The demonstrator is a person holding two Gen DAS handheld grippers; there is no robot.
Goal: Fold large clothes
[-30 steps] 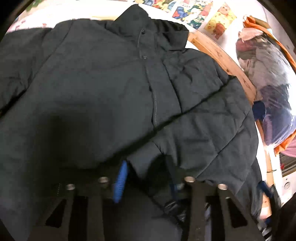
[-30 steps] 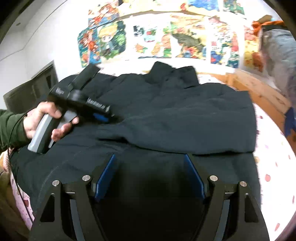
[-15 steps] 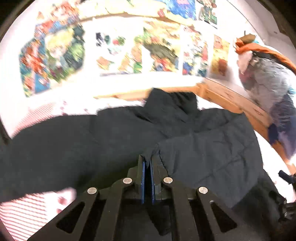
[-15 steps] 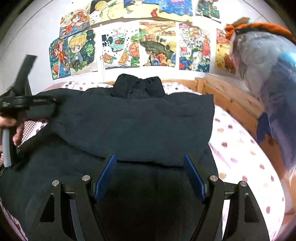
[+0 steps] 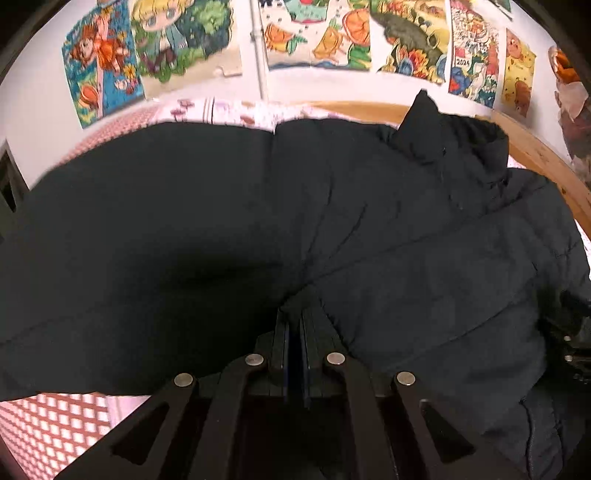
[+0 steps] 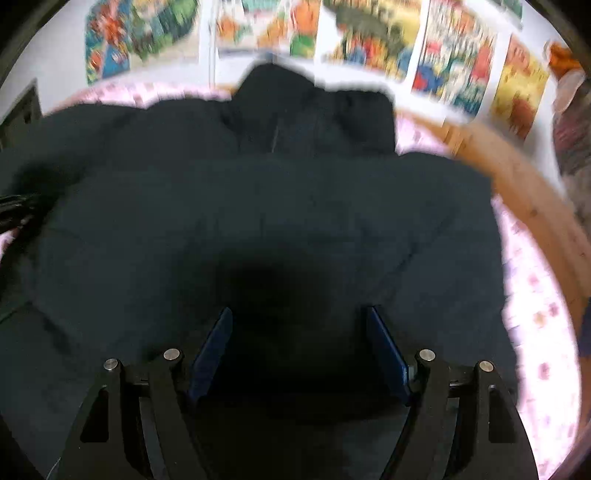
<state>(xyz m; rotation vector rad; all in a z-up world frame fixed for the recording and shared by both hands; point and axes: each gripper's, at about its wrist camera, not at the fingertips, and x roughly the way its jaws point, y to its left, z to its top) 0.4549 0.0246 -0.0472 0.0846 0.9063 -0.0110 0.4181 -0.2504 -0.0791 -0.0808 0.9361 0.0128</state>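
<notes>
I am pinching a fold of the big black padded jacket (image 5: 369, 229) in my left gripper (image 5: 294, 332), its jaws pressed together on the fabric near the sleeve end. My right gripper (image 6: 299, 347) is hanging above the jacket's lower body with its jaws spread wide, holding nothing. The jacket is lying across the pink patterned bedsheet (image 6: 535, 295), collar (image 6: 314, 107) pointing away from me toward the poster-covered wall (image 5: 314, 33), long axis running straight ahead of both tools. I am judging the left nearer the sleeve to be folded. The curved wooden bed rail (image 6: 532, 206) is bounding the right side; nothing is blocking the fold.
</notes>
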